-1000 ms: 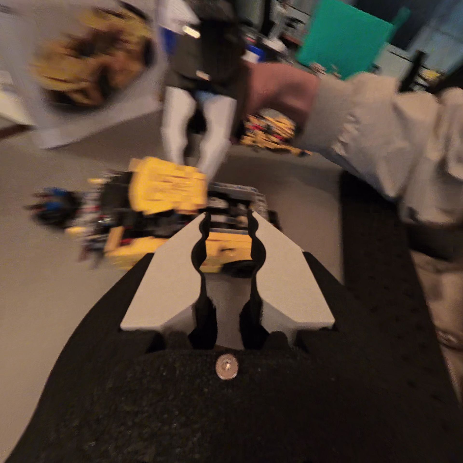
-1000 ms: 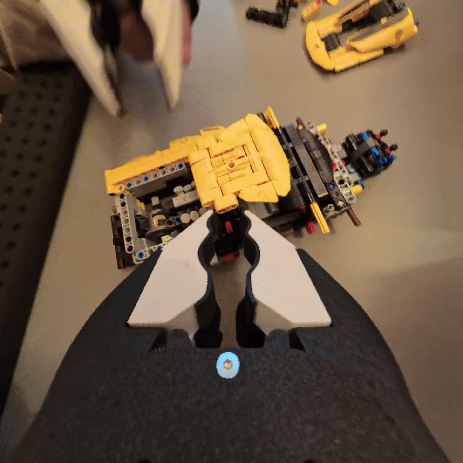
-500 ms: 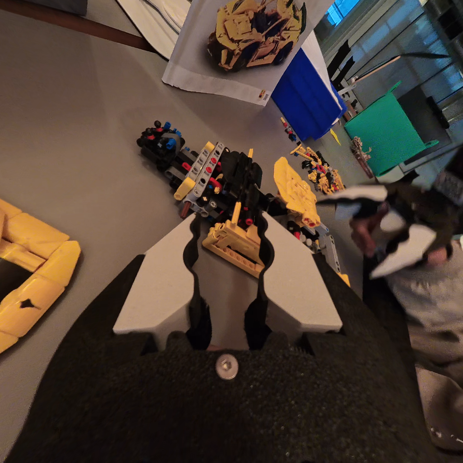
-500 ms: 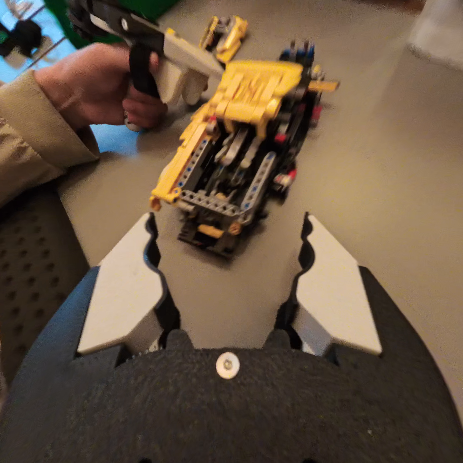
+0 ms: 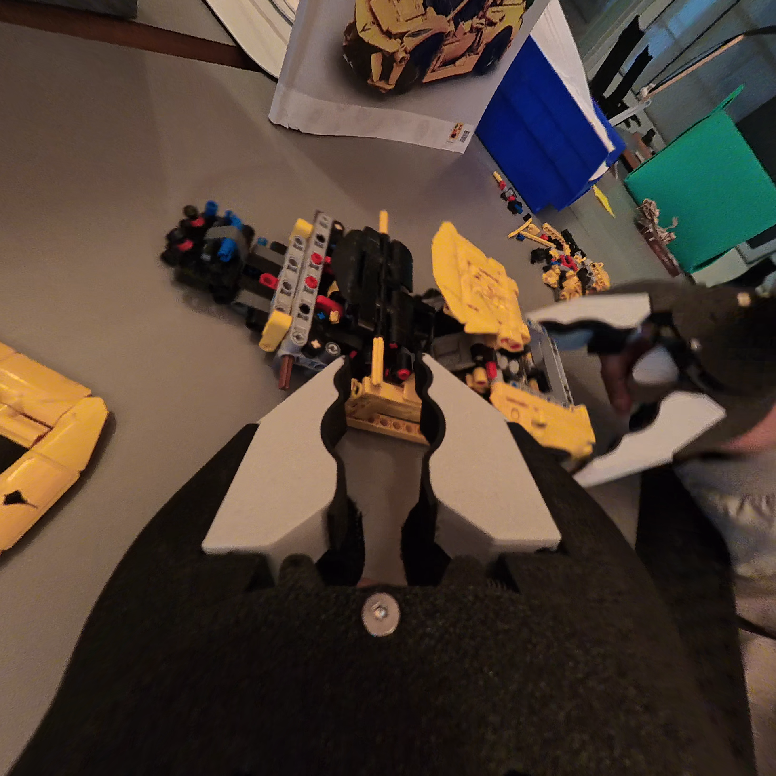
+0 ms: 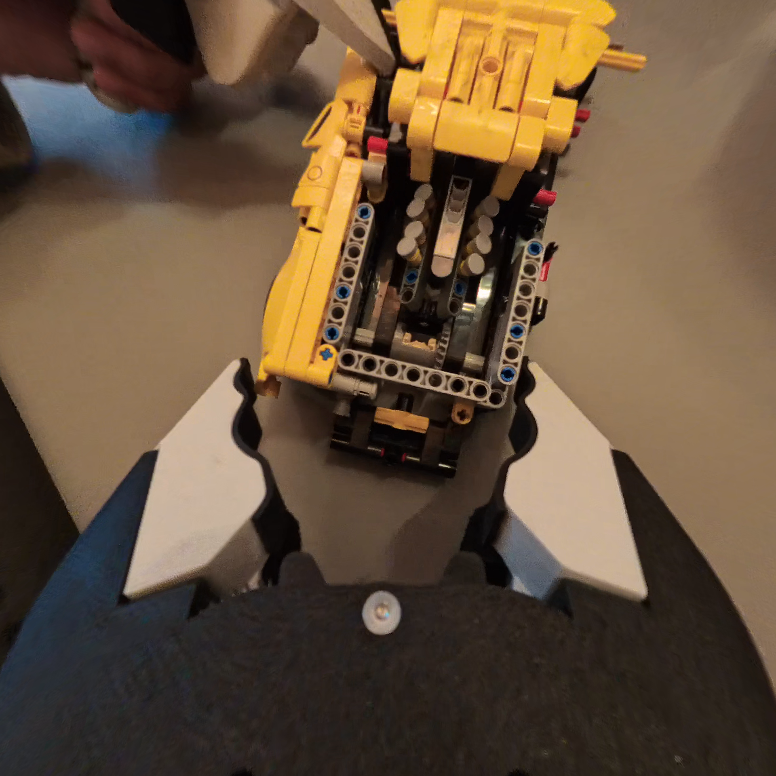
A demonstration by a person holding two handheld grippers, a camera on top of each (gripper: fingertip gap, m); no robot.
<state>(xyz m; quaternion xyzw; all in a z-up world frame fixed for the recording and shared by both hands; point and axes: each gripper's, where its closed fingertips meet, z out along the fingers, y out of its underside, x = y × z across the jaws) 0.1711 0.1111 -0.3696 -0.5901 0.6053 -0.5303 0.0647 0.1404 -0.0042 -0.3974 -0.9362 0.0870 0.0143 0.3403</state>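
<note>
Left wrist view: my left hand-held gripper is clamped on a yellow beam block at the near side of the part-built brick car, which lies on the grey desk. At 9 o'clock rests a loose yellow body shell. At 1 o'clock stand a blue bin and a green box; their contents are hidden. At 12 o'clock lies a printed booklet. At 3 o'clock my right hand-held gripper spreads wide at the car's rear.

Right wrist view: the right one's fingers stand apart, flanking the car's grey frame end without gripping. Only here do the grey engine cylinders show; bins, shell and booklet are absent.
</note>
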